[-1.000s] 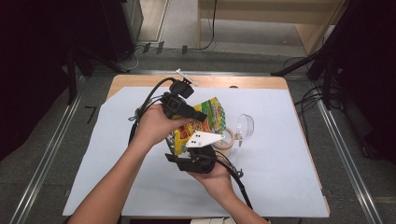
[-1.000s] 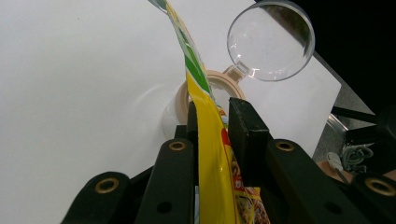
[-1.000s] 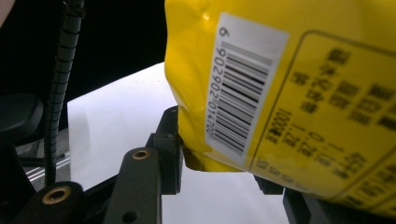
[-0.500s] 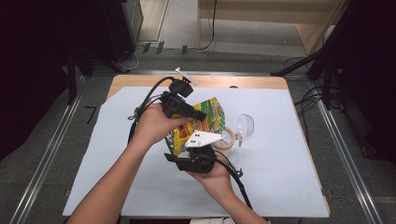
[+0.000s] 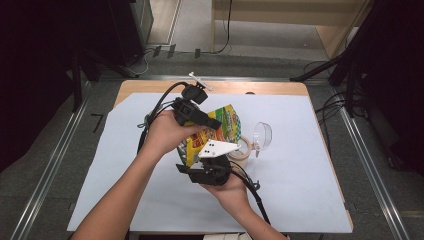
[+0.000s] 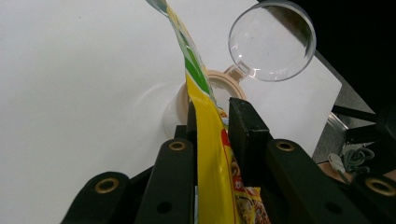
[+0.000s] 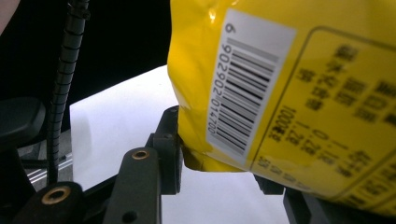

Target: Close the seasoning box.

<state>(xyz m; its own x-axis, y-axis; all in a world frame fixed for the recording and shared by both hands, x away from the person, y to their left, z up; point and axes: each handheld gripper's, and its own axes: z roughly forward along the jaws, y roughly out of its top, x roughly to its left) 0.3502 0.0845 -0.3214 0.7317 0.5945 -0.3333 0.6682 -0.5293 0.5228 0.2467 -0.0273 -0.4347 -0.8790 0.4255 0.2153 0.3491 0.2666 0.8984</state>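
Snack packet (image 5: 220, 131) — yellow, with a barcode on its back — is held off the tabletop (image 5: 300, 200) at the centre of the high view, gripped from two ends. Nearest the bottom of that frame, the right claw (image 5: 202, 161) is closed on the packet's lower corner; in the right gripper view the foil is seen wedged against the left jaw. Higher in the frame, the left claw (image 6: 212, 116) is narrowed onto the packet's thin edge, the film pinched flat between its jaws. Beyond, a beige tape roll (image 6: 212, 93) lies on the white sheet, with a clear round lid (image 6: 272, 39) just behind it, toward the upper right. If the claws are pulled apart unevenly, the slick foil could slip free — or split suddenly and scatter its contents over the sheet.
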